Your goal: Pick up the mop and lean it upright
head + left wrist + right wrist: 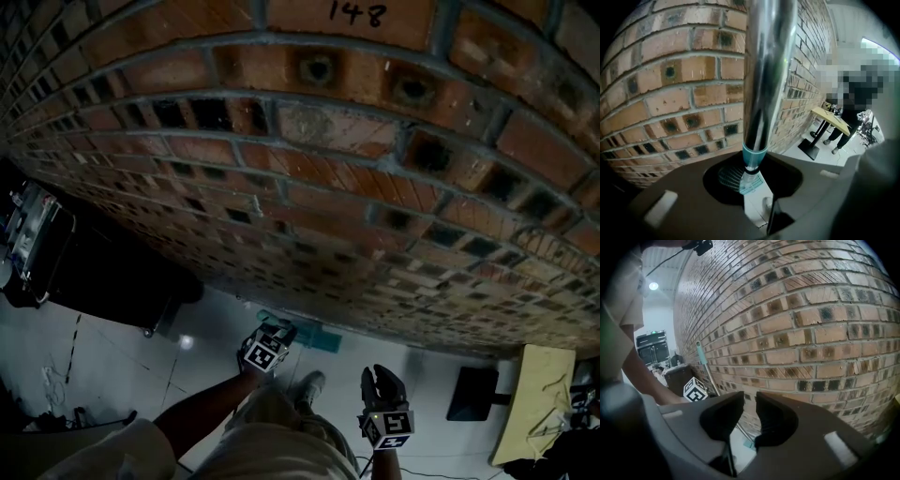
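The mop's shiny metal handle [766, 70] runs up between my left gripper's [757, 158] jaws, which are shut on it just above its teal collar [753, 154]. Far below, the teal mop head [740, 180] rests on the pale floor at the foot of the brick wall [670, 103]. In the head view the left gripper [279, 330] is beside the mop head [305, 336]. The right gripper view shows the tilted handle [712, 380] with its teal top. My right gripper [750, 401] holds nothing, with a narrow gap between its jaws; it hangs lower right [384, 375].
A dark cabinet [112, 272] stands on the left by the wall. A yellow-topped table [536, 398] on a black base [472, 394] is at the right, with a person [853, 103] beside it. My own shoe [309, 384] is on the floor between the grippers.
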`<state>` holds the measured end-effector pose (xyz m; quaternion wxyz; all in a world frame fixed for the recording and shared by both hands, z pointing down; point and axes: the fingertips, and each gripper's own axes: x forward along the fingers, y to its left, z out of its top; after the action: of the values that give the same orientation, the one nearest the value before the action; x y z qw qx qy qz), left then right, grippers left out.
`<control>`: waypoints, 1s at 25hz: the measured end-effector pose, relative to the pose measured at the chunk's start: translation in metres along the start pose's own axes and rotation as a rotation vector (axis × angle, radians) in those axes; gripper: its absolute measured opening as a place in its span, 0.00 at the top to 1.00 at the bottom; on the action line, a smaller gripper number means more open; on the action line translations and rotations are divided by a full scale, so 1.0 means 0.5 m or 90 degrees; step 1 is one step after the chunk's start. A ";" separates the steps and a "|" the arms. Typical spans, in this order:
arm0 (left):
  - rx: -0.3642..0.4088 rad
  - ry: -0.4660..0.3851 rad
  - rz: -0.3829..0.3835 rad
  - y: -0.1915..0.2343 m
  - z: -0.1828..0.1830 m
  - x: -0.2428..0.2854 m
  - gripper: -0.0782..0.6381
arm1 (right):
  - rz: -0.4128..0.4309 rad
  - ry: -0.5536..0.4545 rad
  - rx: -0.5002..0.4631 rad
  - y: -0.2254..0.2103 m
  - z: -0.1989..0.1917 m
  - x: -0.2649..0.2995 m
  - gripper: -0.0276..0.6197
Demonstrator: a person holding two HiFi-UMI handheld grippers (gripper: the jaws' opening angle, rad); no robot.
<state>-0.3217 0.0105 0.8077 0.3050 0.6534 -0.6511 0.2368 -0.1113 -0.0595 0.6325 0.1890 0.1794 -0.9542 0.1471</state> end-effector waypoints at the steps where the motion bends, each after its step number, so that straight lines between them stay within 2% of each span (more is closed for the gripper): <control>1: 0.000 -0.011 -0.002 -0.005 0.016 -0.012 0.72 | -0.001 -0.009 -0.004 -0.001 0.010 -0.002 0.83; 11: -0.021 -0.044 -0.007 -0.039 0.092 -0.136 0.72 | 0.003 -0.037 -0.014 0.007 0.051 -0.032 0.83; 25: 0.033 -0.066 -0.006 -0.094 0.198 -0.222 0.72 | -0.006 -0.084 -0.034 -0.009 0.121 -0.052 0.83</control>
<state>-0.2881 0.0176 0.6555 0.2548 0.6756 -0.6565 0.2182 -0.1056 -0.0770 0.5689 0.1311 0.1878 -0.9673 0.1090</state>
